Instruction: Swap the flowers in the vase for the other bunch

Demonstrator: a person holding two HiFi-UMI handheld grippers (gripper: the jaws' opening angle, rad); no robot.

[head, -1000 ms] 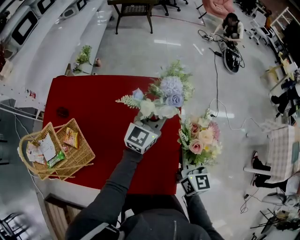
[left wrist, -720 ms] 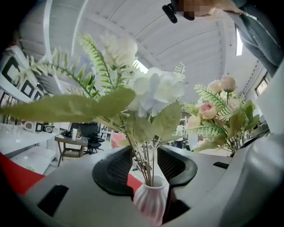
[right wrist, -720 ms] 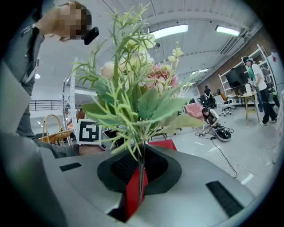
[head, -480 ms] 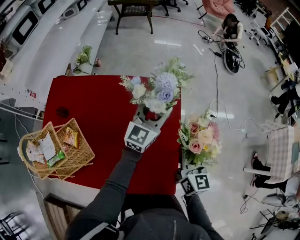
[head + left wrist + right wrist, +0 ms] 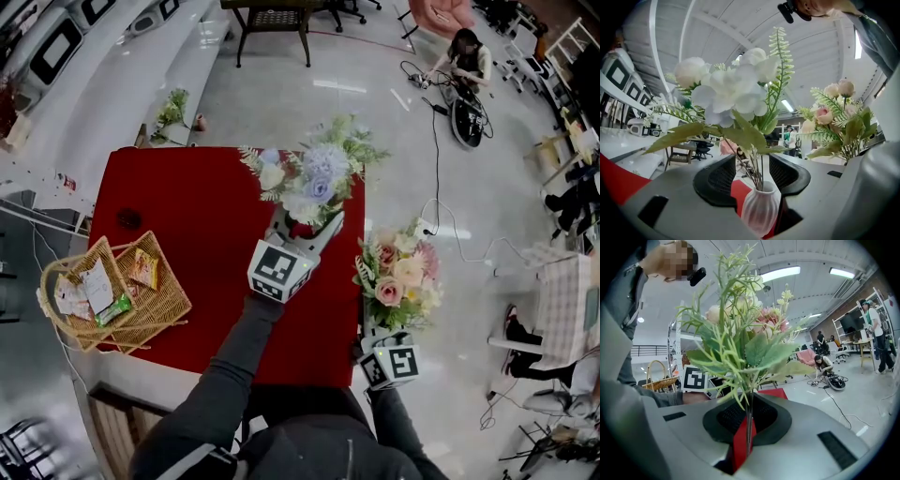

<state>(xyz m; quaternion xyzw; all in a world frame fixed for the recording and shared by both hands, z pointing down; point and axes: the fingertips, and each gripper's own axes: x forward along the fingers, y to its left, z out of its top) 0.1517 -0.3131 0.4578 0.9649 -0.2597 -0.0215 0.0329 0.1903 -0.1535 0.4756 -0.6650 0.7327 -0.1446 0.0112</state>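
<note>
Left gripper view: left gripper (image 5: 752, 161) jaws are opening, flanking ribbed vase (image 5: 760, 213) holding white-blue bunch (image 5: 731, 91); right gripper (image 5: 747, 416) is pinching pink bunch (image 5: 754, 333) stems.

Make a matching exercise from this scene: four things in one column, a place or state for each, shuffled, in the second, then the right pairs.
Column one
1. vase
2. pink bunch
3. wicker basket
4. blue-and-white bunch

Column two
A. holds snack packets
B. stems clamped in the shut right gripper
C. white and ribbed, on the red table
D. stems stand in the vase

Pairs: 1-C, 2-B, 3-A, 4-D
</note>
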